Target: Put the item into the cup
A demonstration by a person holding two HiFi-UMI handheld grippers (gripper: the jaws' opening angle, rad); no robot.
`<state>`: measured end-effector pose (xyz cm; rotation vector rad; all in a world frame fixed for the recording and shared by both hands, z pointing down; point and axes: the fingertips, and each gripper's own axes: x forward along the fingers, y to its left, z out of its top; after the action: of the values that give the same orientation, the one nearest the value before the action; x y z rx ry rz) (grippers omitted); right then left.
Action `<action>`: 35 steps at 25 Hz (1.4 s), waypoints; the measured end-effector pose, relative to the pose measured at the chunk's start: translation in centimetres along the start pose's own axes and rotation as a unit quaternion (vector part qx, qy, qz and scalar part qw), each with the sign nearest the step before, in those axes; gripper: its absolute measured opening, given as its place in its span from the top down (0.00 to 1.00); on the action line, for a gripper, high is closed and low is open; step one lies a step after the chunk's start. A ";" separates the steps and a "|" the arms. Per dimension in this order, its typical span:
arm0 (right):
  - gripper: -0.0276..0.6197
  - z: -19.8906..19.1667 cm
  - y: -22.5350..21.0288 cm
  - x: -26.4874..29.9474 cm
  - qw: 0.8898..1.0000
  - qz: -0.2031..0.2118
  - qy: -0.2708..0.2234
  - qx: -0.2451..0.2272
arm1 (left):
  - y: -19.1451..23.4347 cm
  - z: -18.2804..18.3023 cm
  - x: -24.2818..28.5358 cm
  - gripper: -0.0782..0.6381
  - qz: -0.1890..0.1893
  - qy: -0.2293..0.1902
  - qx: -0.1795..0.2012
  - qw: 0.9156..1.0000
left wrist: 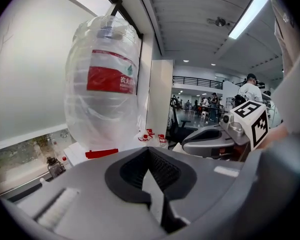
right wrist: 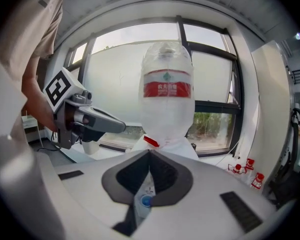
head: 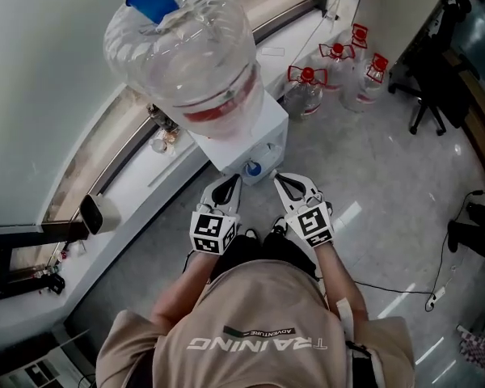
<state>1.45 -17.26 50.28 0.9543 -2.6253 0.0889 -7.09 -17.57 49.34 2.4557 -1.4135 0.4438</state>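
At the left edge of the head view I see a white cup-shaped vessel [head: 94, 213] on the pale window ledge [head: 137, 192]; whether it is the task's cup I cannot tell. Right of it, a large clear plastic water jug [head: 186, 47] sits inverted on a white dispenser cabinet [head: 263, 136].

Below the cabinet, the left hand-held gripper [head: 234, 180] points at the dispenser. Its jaws are pressed together with nothing between them, as I confirm in the left gripper view [left wrist: 149, 151].

Just beside it, the right hand-held gripper [head: 280, 177] is likewise pressed together and empty [right wrist: 150, 154]. A round blue tap [head: 253, 169] shows between the two grippers.

In the upper right of the frame, clear red-capped bottles [head: 307, 87] stand on the grey floor [head: 372, 176].
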 end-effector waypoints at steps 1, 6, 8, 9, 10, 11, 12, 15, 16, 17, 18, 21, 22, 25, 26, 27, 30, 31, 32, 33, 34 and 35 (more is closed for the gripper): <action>0.94 -0.3 0.4 0.4 1.000 0.006 0.002 0.002 | 0.2 -0.3 0.0 0.88 0.001 0.004 -0.001 1.000; 0.94 -2.4 1.1 2.3 1.000 0.024 0.019 -0.002 | 0.5 -1.9 1.6 0.88 -0.008 0.017 -0.004 1.000; 0.94 -3.8 1.3 3.1 0.999 0.026 0.028 0.005 | 0.5 -3.2 2.3 0.88 -0.016 0.030 -0.003 0.999; 0.94 -4.6 1.5 3.5 0.999 0.026 0.031 0.010 | 0.4 -3.9 2.5 0.88 -0.020 0.037 -0.001 0.999; 0.94 -5.5 1.6 4.0 0.999 0.026 0.034 0.015 | 0.4 -4.8 2.9 0.88 -0.024 0.043 0.000 0.999; 0.94 -6.4 1.5 4.6 0.999 0.026 0.037 0.018 | 0.4 -5.6 3.4 0.88 -0.028 0.048 -0.002 0.998; 0.94 -7.5 1.5 5.2 0.999 0.026 0.041 0.022 | 0.5 -6.5 3.9 0.88 -0.032 0.052 -0.005 0.998; 0.94 -10.8 1.6 6.9 0.998 0.028 0.054 0.033 | 0.9 -9.3 5.2 0.88 -0.038 0.066 -0.015 0.997; 0.94 -11.7 1.8 7.4 0.997 0.028 0.055 0.035 | 1.1 -10.3 5.6 0.88 -0.039 0.071 -0.016 0.997; 0.94 -12.5 2.0 7.9 0.997 0.029 0.056 0.038 | 1.2 -11.2 6.0 0.88 -0.041 0.076 -0.016 0.996; 0.94 -13.5 2.2 8.5 0.997 0.029 0.058 0.040 | 1.3 -12.2 6.4 0.88 -0.044 0.080 -0.017 0.996; 0.94 -16.7 2.7 10.2 0.997 0.030 0.062 0.046 | 1.1 -15.4 7.7 0.88 -0.050 0.094 -0.023 0.994; 0.94 -17.9 2.7 10.8 0.996 0.029 0.062 0.048 | 1.0 -16.4 8.3 0.88 -0.052 0.097 -0.025 0.994; 0.94 -21.2 2.8 12.5 0.996 0.028 0.061 0.060 | 1.0 -19.2 9.8 0.88 -0.057 0.106 -0.030 0.992; 0.94 -22.2 2.9 13.0 0.996 0.027 0.063 0.064 | 1.1 -20.0 10.2 0.88 -0.057 0.109 -0.030 0.992; 0.94 -23.0 3.1 13.5 0.995 0.028 0.066 0.067 | 1.3 -20.8 10.5 0.88 -0.057 0.111 -0.031 0.992; 0.94 -25.1 3.7 15.6 0.995 0.031 0.073 0.062 | 2.2 -22.9 11.3 0.88 -0.057 0.120 -0.036 0.990; 0.94 -25.6 3.8 16.3 0.995 0.033 0.073 0.058 | 2.5 -23.5 11.5 0.88 -0.056 0.123 -0.037 0.990; 0.94 -26.1 3.9 16.9 0.995 0.033 0.073 0.055 | 2.8 -24.2 11.7 0.88 -0.055 0.127 -0.039 0.990; 0.94 -26.6 3.9 17.6 0.995 0.033 0.072 0.054 | 3.0 -24.9 11.9 0.88 -0.054 0.130 -0.040 0.989; 0.94 -27.0 3.8 18.3 0.995 0.031 0.071 0.055 | 3.3 -25.6 12.1 0.88 -0.054 0.134 -0.040 0.989; 0.94 -27.5 3.6 19.1 0.996 0.027 0.070 0.056 | 3.6 -26.3 12.2 0.88 -0.054 0.137 -0.041 0.988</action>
<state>-6.27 -21.33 82.78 0.8782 -2.5391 0.3073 -7.72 -18.95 78.50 2.2873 -1.1590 0.6565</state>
